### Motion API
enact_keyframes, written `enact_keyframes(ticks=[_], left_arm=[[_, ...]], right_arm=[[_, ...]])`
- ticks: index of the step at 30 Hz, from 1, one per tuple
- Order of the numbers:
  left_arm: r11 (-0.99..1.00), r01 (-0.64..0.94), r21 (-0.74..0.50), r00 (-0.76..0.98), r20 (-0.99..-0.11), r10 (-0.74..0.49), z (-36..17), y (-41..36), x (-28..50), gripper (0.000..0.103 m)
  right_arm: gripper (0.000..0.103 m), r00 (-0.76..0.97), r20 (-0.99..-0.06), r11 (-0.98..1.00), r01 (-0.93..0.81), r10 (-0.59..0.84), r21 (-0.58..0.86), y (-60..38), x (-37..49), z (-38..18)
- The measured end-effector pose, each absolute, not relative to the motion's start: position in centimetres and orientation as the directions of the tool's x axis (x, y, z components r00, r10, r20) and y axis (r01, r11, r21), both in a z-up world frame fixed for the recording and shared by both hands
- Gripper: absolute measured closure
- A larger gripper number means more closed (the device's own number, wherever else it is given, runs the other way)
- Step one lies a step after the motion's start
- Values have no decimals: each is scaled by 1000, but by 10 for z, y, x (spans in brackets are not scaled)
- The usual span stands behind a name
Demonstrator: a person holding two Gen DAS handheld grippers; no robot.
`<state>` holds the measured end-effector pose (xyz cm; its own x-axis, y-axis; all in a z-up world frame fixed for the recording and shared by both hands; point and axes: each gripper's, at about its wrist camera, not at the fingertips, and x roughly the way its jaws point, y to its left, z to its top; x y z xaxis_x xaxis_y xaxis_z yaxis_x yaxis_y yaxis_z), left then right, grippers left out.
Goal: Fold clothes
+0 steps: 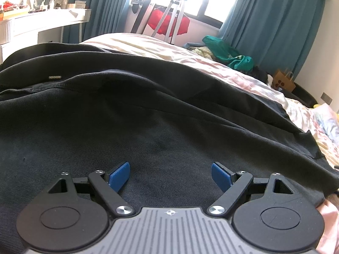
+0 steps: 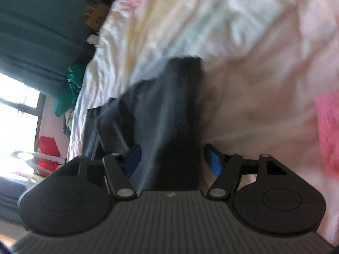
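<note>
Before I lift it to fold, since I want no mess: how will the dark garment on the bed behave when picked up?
Probably floppy: the dark garment lies in soft ridges on the bed and would sag from one grip. Its woven cloth looks fairly thick, so likely weighty, not slippery. The strip between the right gripper and its open jaws hangs limp.
</note>
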<state>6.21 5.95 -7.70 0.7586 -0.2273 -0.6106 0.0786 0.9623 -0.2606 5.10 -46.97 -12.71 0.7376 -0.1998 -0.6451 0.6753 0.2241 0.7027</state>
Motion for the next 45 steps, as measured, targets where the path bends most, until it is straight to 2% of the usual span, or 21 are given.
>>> enact_keyframes(ticks=[3, 6, 8, 10, 20, 22, 23, 25, 27, 30, 33, 36, 39, 44, 45], left_arm=[[966, 84, -246, 760, -611, -221, -78, 58, 61, 17], [969, 95, -229, 761, -611, -219, -78, 57, 60, 17], [968, 93, -233, 761, -610, -220, -77, 60, 58, 17], [968, 82, -239, 764, -608, -215, -72, 66, 52, 17], [947, -44, -318, 805, -572, -155, -7, 144, 1, 16], [925, -98, -367, 811, -568, -140, 6, 173, -9, 12], [907, -134, -400, 806, -576, -136, 8, 190, -11, 6], [865, -217, -452, 784, -608, -121, 11, 225, -12, 6], [790, -342, -510, 748, -656, -100, 11, 263, -15, 7], [646, -460, -610, 744, -661, -95, 10, 305, -35, 7], [552, -555, -622, 723, -689, -50, 7, 331, -57, 7], [480, -570, -667, 729, -680, -78, -13, 345, -67, 7], [303, -600, -741, 715, -666, -212, -44, 362, -68, 15], [237, -665, -708, 708, -699, -102, -50, 373, -72, 15], [242, -647, -723, 724, -682, -105, -50, 373, -69, 15]], right_arm=[[35, 719, -660, 306, 693, -218, 653, -465, 66, -124], [51, 647, -729, 348, 752, -225, 560, -464, 80, -133], [63, 651, -727, 336, 749, -216, 571, -467, 80, -137], [87, 673, -706, 341, 732, -222, 590, -467, 79, -134], [89, 692, -655, 454, 709, -304, 539, -461, 81, -112], [89, 698, -650, 455, 704, -301, 546, -463, 81, -112], [89, 700, -649, 454, 702, -299, 548, -464, 80, -112], [89, 700, -650, 447, 703, -295, 554, -465, 79, -113], [88, 698, -653, 443, 705, -294, 554, -466, 79, -113], [88, 691, -653, 470, 709, -311, 526, -463, 83, -109], [88, 686, -647, 493, 711, -332, 501, -458, 87, -104], [88, 678, -652, 489, 719, -339, 494, -458, 87, -103], [88, 678, -656, 474, 721, -330, 506, -460, 84, -104], [87, 691, -652, 456, 710, -311, 536, -463, 79, -104], [87, 697, -647, 454, 706, -310, 544, -463, 78, -103]])
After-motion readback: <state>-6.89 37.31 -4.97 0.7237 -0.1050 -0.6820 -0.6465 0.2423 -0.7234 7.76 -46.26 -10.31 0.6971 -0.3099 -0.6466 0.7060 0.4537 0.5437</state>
